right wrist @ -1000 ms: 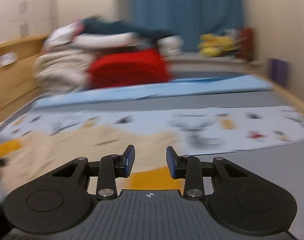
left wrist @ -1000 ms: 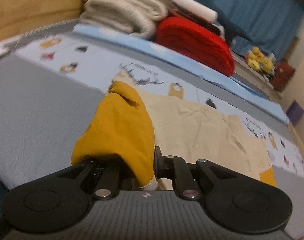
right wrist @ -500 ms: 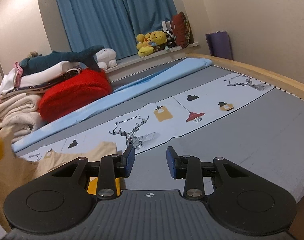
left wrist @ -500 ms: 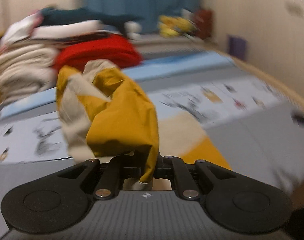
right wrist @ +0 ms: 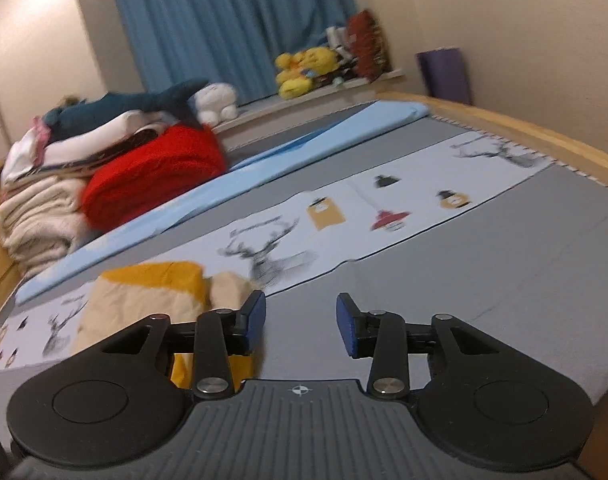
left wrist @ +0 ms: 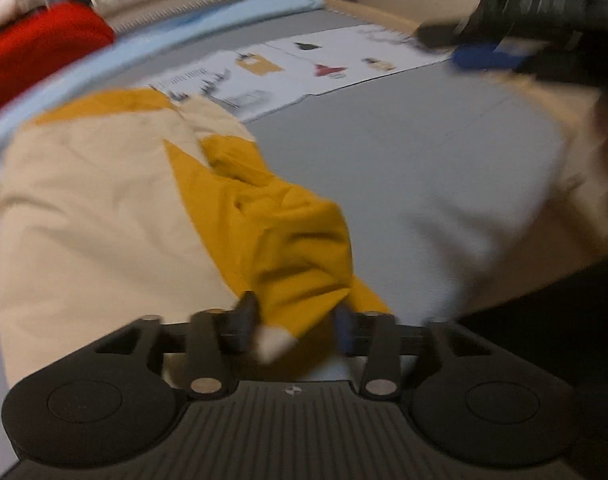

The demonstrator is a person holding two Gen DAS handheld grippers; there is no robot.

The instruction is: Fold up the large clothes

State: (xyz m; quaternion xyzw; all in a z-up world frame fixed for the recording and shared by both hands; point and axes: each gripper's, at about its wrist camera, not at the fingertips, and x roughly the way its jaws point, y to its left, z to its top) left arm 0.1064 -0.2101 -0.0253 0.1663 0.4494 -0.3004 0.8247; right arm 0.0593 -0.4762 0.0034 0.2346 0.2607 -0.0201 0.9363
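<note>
A cream and mustard-yellow garment point(left wrist: 104, 208) lies on the grey bed sheet point(left wrist: 404, 152). Its mustard sleeve point(left wrist: 288, 256) is bunched between the fingers of my left gripper point(left wrist: 296, 320), whose jaws stand apart with the cloth loose in the gap. My right gripper point(right wrist: 300, 324) is open and empty, low over the grey sheet point(right wrist: 484, 292), to the right of the garment's folded edge point(right wrist: 152, 296). The right gripper also shows blurred at the top right of the left wrist view point(left wrist: 536, 28).
A pile of folded blankets with a red one point(right wrist: 152, 172) and a toy shark stands at the bed's far left. A light blue sheet point(right wrist: 304, 152) and a printed strip point(right wrist: 384, 208) cross the bed. The wooden bed edge point(right wrist: 544, 136) runs along the right.
My left gripper carried the mustard sleeve to the right across the cream body, came down, and its jaws have spread. My right gripper stayed open and dropped lower.
</note>
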